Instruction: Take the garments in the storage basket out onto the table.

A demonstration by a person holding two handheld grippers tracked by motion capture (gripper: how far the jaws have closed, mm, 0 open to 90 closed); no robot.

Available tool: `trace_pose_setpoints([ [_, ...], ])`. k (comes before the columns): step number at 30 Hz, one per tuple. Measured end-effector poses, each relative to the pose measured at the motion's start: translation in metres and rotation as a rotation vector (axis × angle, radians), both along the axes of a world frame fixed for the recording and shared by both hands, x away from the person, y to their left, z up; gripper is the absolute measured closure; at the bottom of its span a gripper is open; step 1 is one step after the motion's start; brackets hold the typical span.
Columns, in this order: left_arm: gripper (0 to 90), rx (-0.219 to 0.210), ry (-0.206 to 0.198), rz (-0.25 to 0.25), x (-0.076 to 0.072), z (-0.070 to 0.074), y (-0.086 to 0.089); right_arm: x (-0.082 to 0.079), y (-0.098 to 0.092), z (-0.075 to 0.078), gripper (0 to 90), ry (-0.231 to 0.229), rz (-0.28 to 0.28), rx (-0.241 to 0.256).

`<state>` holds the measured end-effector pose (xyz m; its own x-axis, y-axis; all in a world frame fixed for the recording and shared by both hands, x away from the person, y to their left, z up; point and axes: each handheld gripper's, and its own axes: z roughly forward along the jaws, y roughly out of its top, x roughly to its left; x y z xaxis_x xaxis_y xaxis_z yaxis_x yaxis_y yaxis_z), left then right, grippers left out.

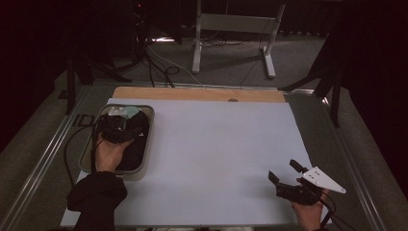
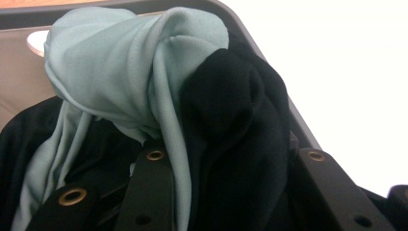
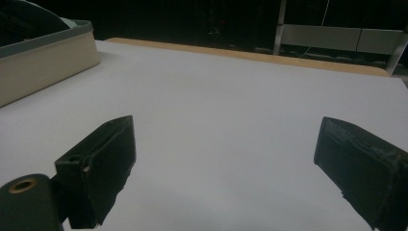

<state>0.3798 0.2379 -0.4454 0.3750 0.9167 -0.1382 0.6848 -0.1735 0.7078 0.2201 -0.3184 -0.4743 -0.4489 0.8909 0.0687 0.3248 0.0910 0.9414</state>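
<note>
Inside the grey bin (image 1: 148,126), the left gripper (image 1: 115,126) clamps mint and black cloths (image 2: 192,96); the right gripper (image 1: 285,179) gapes, holding nothing.

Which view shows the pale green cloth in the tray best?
The left gripper view: the pale green cloth bunches up close beside black cloth, folds clear. The high view gives a small pale patch in the tray beyond the left claw. The right gripper view shows the tray's wall.

Our left gripper (image 1: 117,126) black with brass-ringed screw holes, black sleeve (image 1: 96,197) lower left of frame, our right gripper (image 1: 287,179) black, grey three-cornered plate, trailing cable.
</note>
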Motion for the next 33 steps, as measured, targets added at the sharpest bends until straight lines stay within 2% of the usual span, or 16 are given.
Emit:
trace_pose_setpoints([
  [11,68.7,-0.041,-0.061,-0.014,-0.01,0.011,0.003,0.0,0.0,0.0,7.2,0.0,0.003,-0.002],
  [33,69.2,-0.081,-0.126,-0.037,-0.021,0.032,0.008,0.0,0.0,0.0,7.3,0.002,0.002,-0.001],
])
